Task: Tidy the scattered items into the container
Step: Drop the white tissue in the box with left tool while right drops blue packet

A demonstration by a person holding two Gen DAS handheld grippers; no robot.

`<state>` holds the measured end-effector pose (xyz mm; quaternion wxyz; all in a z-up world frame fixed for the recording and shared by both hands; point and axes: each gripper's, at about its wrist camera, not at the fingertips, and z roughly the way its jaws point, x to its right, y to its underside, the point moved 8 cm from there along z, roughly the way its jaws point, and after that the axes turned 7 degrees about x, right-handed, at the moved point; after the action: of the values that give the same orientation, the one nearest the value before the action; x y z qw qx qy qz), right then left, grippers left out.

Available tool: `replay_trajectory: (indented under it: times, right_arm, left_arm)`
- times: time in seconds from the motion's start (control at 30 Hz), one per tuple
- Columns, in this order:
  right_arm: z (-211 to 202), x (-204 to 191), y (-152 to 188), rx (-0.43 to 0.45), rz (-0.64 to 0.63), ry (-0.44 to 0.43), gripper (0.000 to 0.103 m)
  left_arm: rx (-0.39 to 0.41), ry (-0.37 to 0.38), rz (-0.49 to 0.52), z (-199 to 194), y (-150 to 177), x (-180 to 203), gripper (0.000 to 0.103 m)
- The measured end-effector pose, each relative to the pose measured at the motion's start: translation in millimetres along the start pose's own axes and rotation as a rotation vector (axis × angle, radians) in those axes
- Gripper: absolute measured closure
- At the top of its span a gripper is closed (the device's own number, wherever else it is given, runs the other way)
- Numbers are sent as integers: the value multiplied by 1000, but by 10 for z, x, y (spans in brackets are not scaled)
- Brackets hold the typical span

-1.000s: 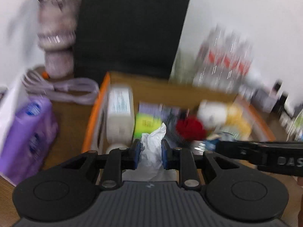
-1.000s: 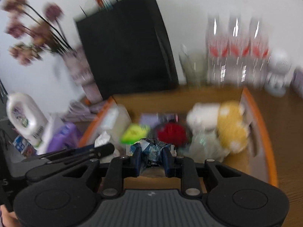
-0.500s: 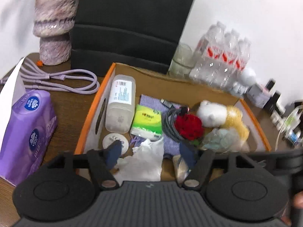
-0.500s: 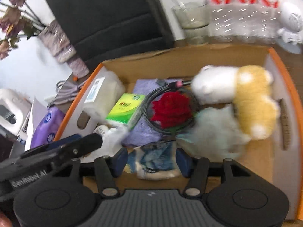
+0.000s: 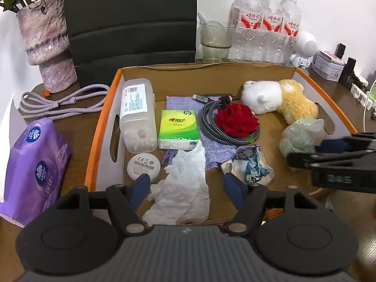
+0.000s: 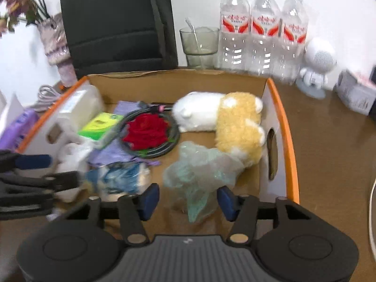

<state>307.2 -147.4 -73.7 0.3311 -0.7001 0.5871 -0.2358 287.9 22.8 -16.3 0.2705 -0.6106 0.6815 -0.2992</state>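
The left gripper (image 5: 187, 189) hangs with its jaws spread wide over the near edge of the cardboard box (image 5: 107, 117), a crumpled white tissue (image 5: 185, 188) lying loose between the blue fingers (image 5: 140, 186). Inside the box, the red rose (image 5: 235, 119) sits on a coiled braided cable (image 5: 208, 119), with the green tissue pack (image 5: 178, 128) just left of the rose and the plush toy (image 5: 278, 99) behind and right of it. A crumpled printed wrapper (image 5: 251, 166) lies in front of the rose, and the right gripper (image 5: 338, 155) reaches in from the right, beside a pale green plastic wad (image 5: 302, 135).

The box (image 5: 101, 127) has an orange rim and brown cardboard floor, holding a red rose (image 5: 236, 121), a green-and-yellow tissue pack (image 5: 178, 128) and a white-and-yellow plush (image 5: 279, 99). A grey braided cable (image 5: 208, 122) rings the rose, over a lilac cloth (image 5: 218, 149). Left of the box lies a purple tissue packet (image 5: 35, 171) with blue-and-white logos.
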Motion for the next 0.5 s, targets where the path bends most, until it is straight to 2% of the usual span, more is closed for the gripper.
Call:
replay_trajectory:
  times: [0.13,0.3,0.43,0.5]
  right_arm:
    - [113,61,-12,37,2,26,51]
    - [112,87,55,-14,74,-12,50]
    - [19,78,93,-47,126,-47,50]
    - [-93,72,38,-36,131,-45,50]
  left_arm:
    - [15,9,-8,10,-6,33,24]
    - [50,-23,35,54,13,29,23]
    - [57,-5,31,59,-1,8,22]
    - [48,15,-11,22,-26,-26,22]
